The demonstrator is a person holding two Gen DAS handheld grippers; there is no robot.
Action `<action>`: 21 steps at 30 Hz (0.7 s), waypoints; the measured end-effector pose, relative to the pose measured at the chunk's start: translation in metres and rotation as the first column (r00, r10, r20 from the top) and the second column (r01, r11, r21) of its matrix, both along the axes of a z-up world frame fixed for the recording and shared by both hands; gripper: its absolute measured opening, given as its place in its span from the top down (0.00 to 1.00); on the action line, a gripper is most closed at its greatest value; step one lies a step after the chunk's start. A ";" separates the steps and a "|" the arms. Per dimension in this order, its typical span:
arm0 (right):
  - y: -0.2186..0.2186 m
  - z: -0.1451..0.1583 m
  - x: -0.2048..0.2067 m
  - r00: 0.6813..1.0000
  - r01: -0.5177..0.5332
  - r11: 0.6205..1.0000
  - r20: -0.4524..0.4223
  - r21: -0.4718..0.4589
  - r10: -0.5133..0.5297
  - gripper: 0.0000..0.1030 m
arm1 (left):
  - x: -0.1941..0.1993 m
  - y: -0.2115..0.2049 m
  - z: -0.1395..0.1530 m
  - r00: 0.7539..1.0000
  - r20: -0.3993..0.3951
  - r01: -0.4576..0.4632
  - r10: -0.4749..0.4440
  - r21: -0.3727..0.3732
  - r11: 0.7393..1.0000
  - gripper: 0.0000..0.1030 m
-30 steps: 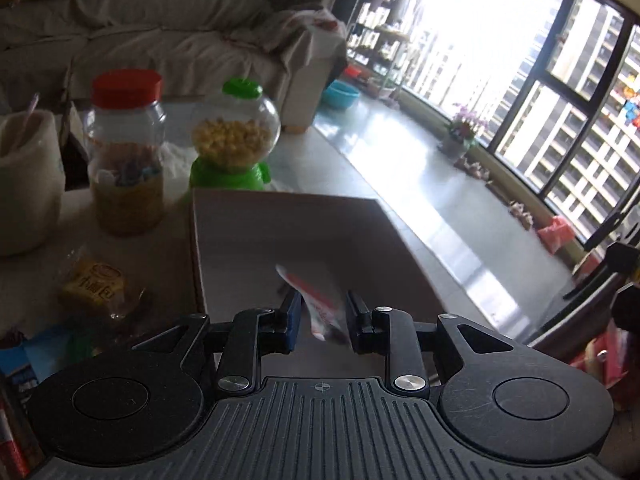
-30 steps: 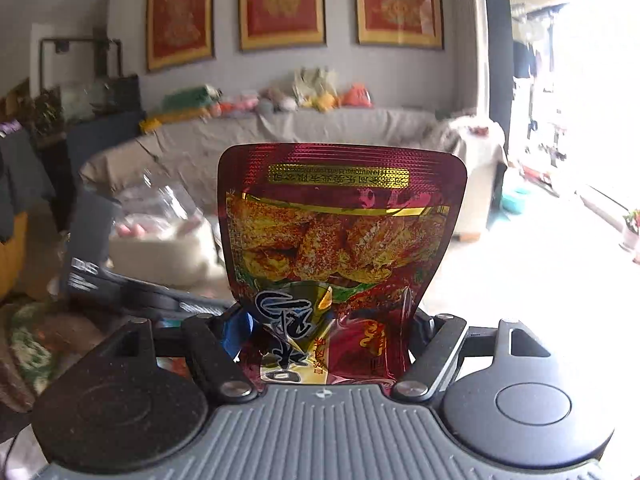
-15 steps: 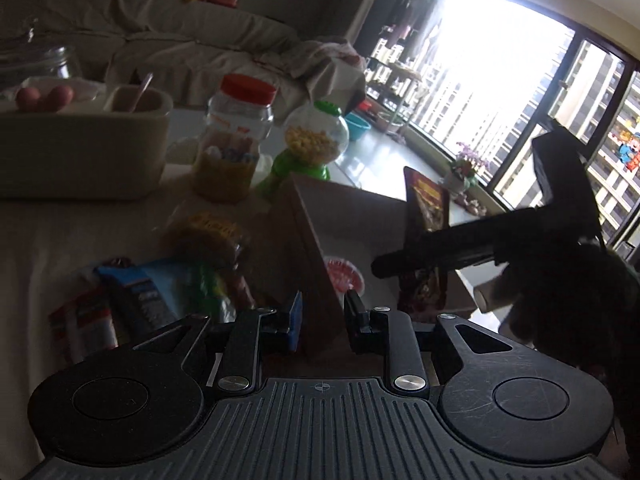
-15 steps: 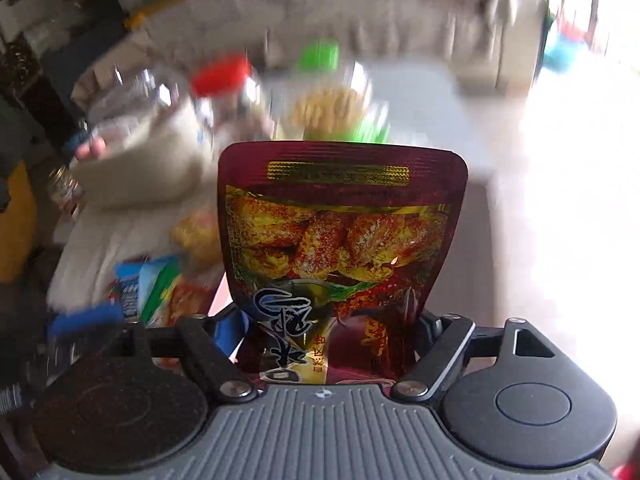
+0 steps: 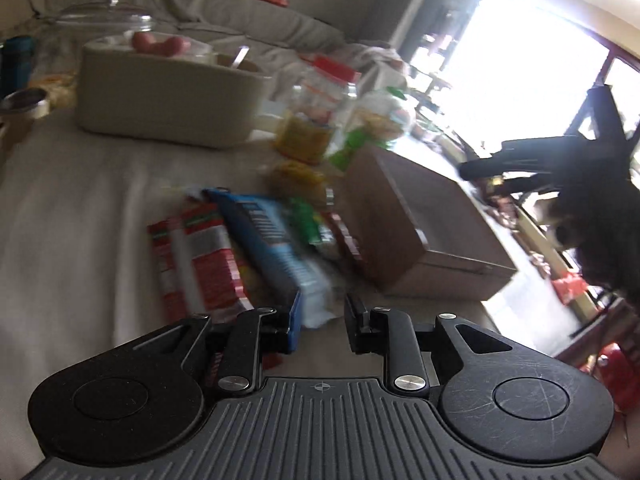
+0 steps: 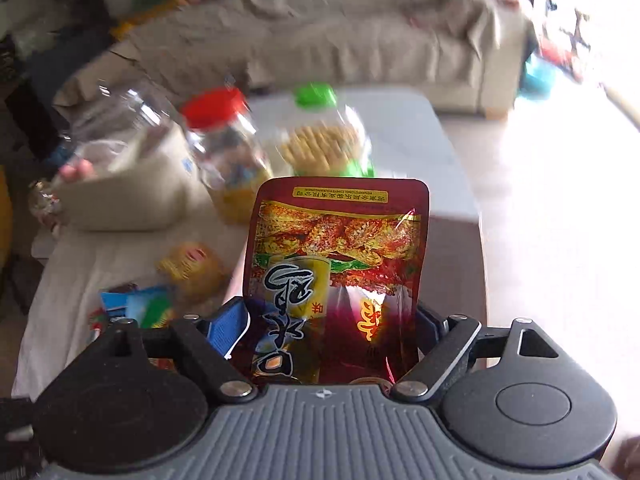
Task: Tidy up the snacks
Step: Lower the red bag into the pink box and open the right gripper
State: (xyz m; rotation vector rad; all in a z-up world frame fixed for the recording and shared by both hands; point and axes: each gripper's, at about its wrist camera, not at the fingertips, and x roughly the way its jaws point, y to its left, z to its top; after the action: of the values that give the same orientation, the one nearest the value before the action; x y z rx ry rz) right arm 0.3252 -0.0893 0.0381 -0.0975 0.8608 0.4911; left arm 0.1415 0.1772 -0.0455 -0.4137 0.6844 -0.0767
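My left gripper [image 5: 322,328] is open and empty, low over a pile of snack packets on the cloth: a red-and-white one [image 5: 196,256], a blue one [image 5: 272,248], a green one [image 5: 308,220] and a yellow one [image 5: 296,172]. The brown cardboard box [image 5: 420,220] sits just right of the pile. My right gripper [image 6: 332,320] hangs over the box [image 6: 452,272] with its jaws opening. A dark red foil snack pouch [image 6: 336,264] stands flat between its pads, no longer squeezed. In the left wrist view the right gripper [image 5: 520,160] is a dark shape above the box's far side.
A beige tub [image 5: 168,96], a red-lidded jar [image 5: 316,112] and a green-capped dispenser [image 5: 380,120] stand behind the pile. A grey sofa [image 6: 360,32] lies beyond the table. The table edge and floor drop off right of the box.
The left gripper swung left from over the box to the snack pile; the small packet between its fingers is gone. The right gripper tipped down over the box, its jaws widened and the pouch flattened.
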 end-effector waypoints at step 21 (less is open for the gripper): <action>-0.031 0.014 0.008 0.965 0.040 0.993 0.255 0.108 -0.067 0.13 | -0.019 0.029 -0.015 0.992 -0.032 -0.124 0.124 0.015 0.992 0.75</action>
State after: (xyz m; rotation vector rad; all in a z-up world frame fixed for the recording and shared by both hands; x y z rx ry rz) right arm 0.3331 -0.1206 0.0524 -0.0433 0.5804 0.4592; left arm 0.1225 0.2064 -0.0603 -0.4452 0.6897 0.0524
